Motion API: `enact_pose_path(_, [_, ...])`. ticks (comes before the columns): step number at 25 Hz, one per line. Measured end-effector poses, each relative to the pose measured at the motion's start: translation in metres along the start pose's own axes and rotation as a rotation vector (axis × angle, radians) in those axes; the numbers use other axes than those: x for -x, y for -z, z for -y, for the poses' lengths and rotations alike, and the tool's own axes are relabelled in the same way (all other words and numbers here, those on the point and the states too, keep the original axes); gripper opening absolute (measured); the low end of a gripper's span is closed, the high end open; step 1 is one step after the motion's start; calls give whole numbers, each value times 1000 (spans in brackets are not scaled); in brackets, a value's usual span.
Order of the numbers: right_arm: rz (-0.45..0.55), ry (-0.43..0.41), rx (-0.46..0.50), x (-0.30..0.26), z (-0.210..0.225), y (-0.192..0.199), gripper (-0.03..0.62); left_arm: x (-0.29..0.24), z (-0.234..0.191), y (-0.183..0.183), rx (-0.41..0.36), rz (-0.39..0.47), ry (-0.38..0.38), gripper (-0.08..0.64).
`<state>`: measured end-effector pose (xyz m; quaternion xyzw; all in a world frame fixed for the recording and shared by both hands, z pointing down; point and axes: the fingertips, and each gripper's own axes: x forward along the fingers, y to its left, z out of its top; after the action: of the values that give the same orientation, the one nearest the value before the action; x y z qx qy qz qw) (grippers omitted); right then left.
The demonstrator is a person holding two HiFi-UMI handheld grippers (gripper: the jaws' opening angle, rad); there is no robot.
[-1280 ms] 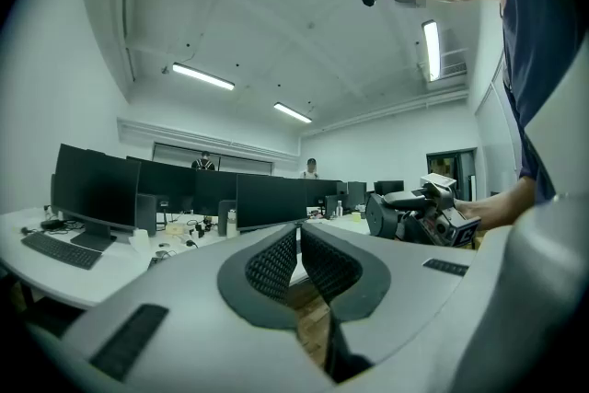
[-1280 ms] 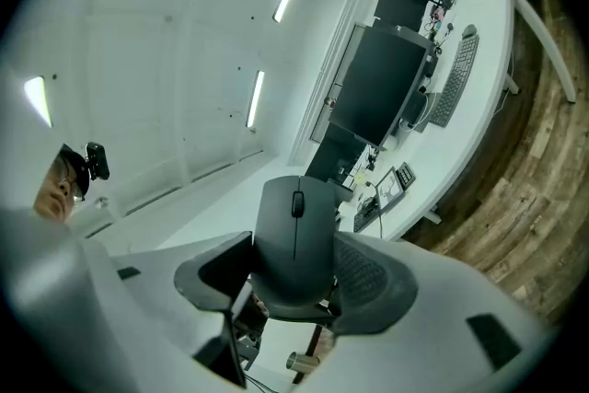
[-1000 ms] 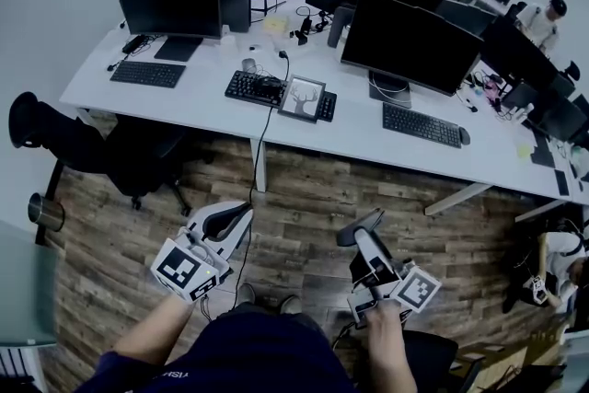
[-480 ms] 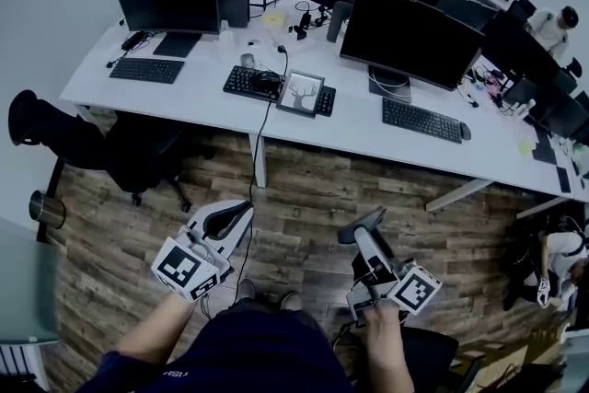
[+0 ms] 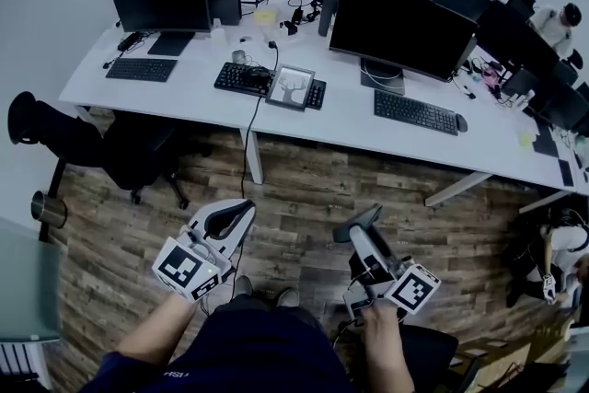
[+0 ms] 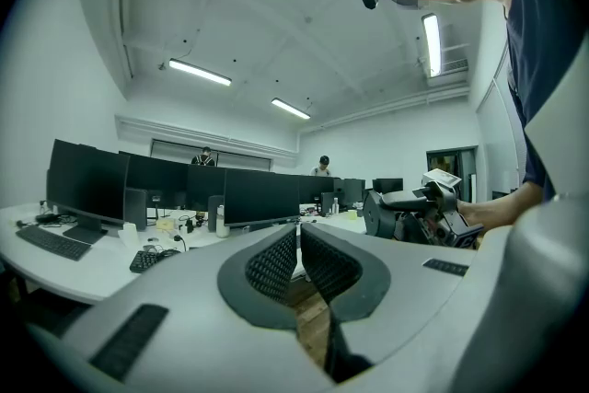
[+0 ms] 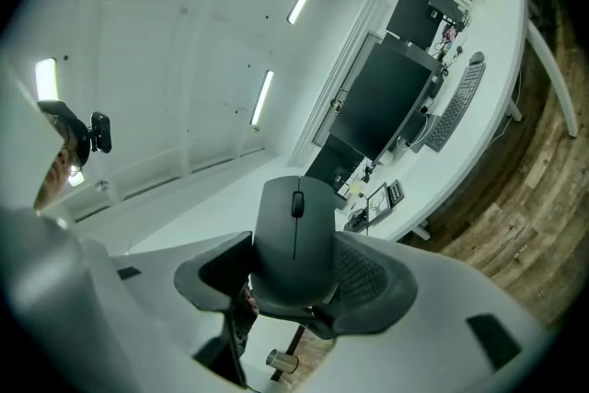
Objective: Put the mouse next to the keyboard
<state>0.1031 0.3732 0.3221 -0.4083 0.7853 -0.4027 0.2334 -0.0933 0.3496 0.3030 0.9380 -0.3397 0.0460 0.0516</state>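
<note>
Between right gripper [image 7: 293, 279] jaws, mouse [image 7: 294, 230] as before

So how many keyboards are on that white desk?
3: left keyboard at the desk's end, middle keyboard partly under a picture frame, right keyboard before the big monitor. Others may be hidden.

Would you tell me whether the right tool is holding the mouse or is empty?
Holding it: the right tool is shut on the mouse, whose grey body sits clamped between the jaws.
</note>
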Motion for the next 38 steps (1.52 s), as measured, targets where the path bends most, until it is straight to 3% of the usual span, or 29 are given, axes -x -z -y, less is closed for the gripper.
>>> enact_pose_path(11, [2,-7,-35,32,25,-23,275,-35,35,-2,-14,-2,-2,40])
enact_pose_path(20, [15,-12,-50,30,36,-35,275,-57,33,-4,-21,-1,8,40])
enact_pose_path(28, [14,16,-37,6,52,-40,275,-79,8,3,-2,-2,35,40])
enact_pose_path(38, [9,50,-42,-63,72,-47,275,-108,-60,8,26,-7,58,40])
